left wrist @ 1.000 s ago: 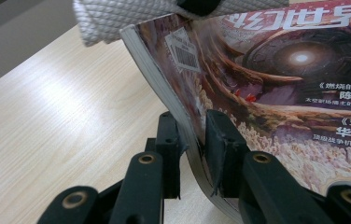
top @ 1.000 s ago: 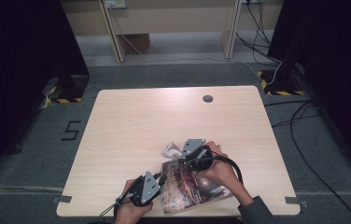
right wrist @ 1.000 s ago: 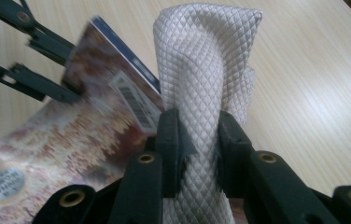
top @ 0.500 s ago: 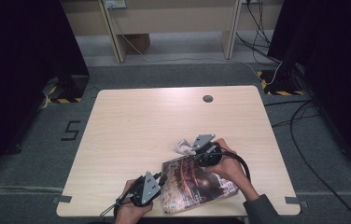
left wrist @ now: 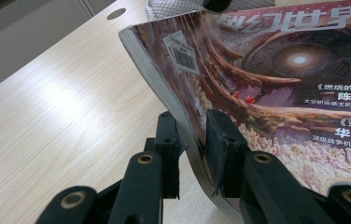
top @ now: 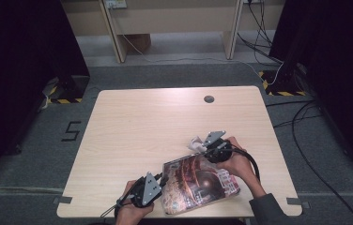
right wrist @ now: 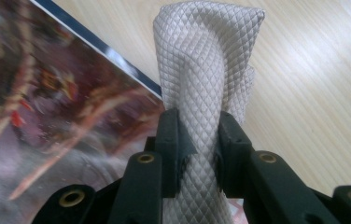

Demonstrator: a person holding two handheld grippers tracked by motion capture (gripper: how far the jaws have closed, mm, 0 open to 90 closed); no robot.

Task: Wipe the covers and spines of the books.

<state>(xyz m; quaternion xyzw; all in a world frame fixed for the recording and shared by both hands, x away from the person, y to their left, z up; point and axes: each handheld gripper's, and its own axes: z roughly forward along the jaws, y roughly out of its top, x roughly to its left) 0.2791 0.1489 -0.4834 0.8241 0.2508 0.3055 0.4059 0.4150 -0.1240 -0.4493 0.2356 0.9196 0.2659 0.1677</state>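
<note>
surface: light wooden table | on it: magazine near front edge, partly lifted

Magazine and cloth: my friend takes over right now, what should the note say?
Left gripper: shut on the magazine, pinching its bent edge near the table's front.
Right gripper: shut on the white quilted cloth, held at the magazine's far corner.
Done: both things are gripped.
Left: probably wiping the cover or setting the cloth down; that's a guess.

A pale wooden table with a round grommet hole stands on grey carpet marked "5".
</note>
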